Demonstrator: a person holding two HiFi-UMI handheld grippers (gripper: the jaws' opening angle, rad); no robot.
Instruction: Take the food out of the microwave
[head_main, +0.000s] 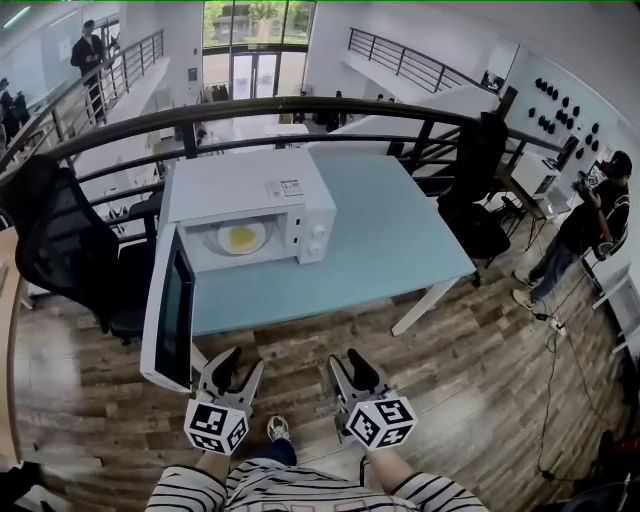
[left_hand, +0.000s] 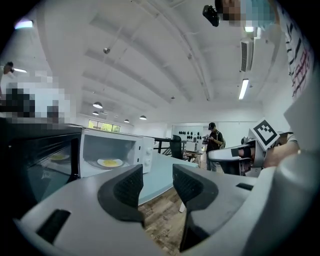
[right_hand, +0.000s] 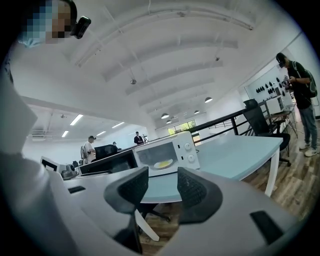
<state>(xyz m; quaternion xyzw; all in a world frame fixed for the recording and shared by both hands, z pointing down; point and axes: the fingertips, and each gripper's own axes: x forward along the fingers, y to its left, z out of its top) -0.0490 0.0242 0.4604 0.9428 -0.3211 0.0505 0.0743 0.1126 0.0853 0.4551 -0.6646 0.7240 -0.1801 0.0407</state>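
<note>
Wooden flooring is seen beneath a light blue table (head_main: 400, 235), on which a white microwave (head_main: 250, 185) is placed with its door (head_main: 165, 310) swung open. A plate of yellow food (head_main: 242, 237) is seated inside the cavity. The left gripper (head_main: 240, 368) and right gripper (head_main: 350, 368) are held short of the table edge, each with its jaws apart and empty.

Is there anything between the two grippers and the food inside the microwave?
Nothing visible. The microwave door hangs open at the left, leaving the plate of food exposed to the open left gripper and right gripper.
</note>
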